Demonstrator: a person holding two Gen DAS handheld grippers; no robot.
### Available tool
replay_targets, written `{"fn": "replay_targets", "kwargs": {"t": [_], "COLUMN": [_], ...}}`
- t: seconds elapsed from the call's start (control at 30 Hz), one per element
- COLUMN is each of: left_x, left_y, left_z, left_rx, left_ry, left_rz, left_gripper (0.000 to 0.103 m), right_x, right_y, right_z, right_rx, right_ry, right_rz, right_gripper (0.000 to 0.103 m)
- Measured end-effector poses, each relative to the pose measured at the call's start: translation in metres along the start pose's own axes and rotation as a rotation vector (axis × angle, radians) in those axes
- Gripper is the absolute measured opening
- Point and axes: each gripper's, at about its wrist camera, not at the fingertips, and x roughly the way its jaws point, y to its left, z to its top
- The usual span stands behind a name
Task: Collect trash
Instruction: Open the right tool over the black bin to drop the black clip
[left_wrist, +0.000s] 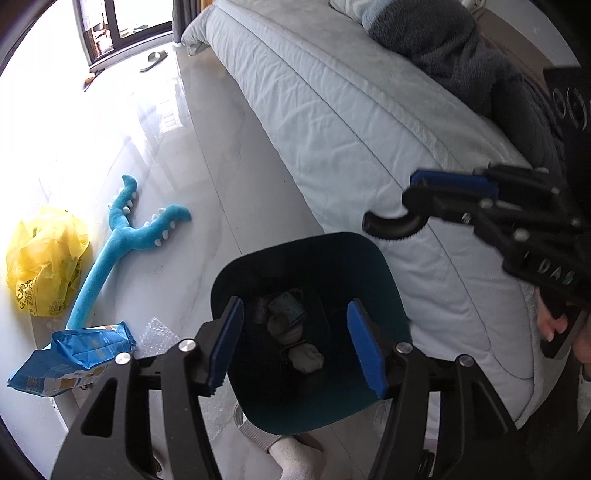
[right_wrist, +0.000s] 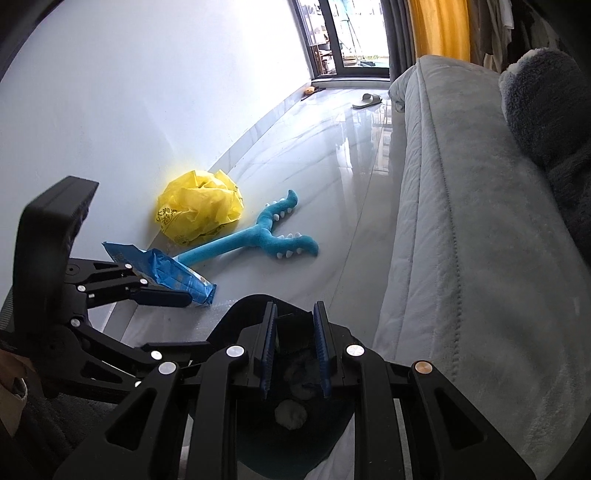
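A dark teal trash bin (left_wrist: 332, 258) stands on the floor beside the bed. Crumpled tissues (left_wrist: 306, 358) and a small packet (left_wrist: 288, 306) lie inside it. My left gripper (left_wrist: 295, 317) hangs open right over the bin's mouth, with nothing between its blue pads. My right gripper (left_wrist: 402, 206) hovers at the bin's far right rim, seemingly shut on a small black piece (left_wrist: 391, 227) that I cannot identify. In the right wrist view that piece (right_wrist: 295, 328) fills the narrow gap of the right gripper (right_wrist: 295, 314) above the bin (right_wrist: 251, 301). A blue snack bag (left_wrist: 74, 354) and a yellow plastic bag (left_wrist: 44, 258) lie on the floor to the left.
A blue plush toy (left_wrist: 122, 236) lies between the yellow bag and the bin, with bubble wrap (left_wrist: 159, 332) beside the snack bag. The bed (left_wrist: 351, 110) with a grey blanket (left_wrist: 443, 37) fills the right side. A slipper (left_wrist: 153, 59) lies by the window. A socked foot (left_wrist: 295, 454) stands near the bin.
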Motion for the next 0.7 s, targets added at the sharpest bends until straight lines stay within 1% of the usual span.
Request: {"fn": "replay_targets", "kwargs": {"t": [0.17,0.27,0.43,0.57,0.7], "left_x": [-0.013,-0.02,-0.036,-0.051,-0.062], "left_y": [0.007,0.009,0.018,0.022,0.024], "left_z": [0.004,0.007,0.012,0.014,0.016], "left_rx": [-0.025,-0.03,-0.067,-0.089,-0.106], "left_ry": [-0.063,-0.101,-0.183,-0.261,-0.317], "left_rz": [0.01,0.024,0.032,0.03,0.032], "left_gripper": [0.07,0.072,0.074,0.082,0.082], "right_x": [0.01,0.018,0.029,0.039,0.048], "right_y": [0.002,0.004,0.009,0.015,0.023], "right_z": [-0.003,-0.006,-0.011,-0.016,-0.02], "right_rx": [0.001,-0.002,-0.009,-0.018,-0.033], "right_ry": [0.029,0.055,0.089,0.12,0.148], "right_rz": [0.013,0.011,0.01,0.013,0.018], "right_gripper": [0.02,0.02,0.02,0.02,0.02]}}
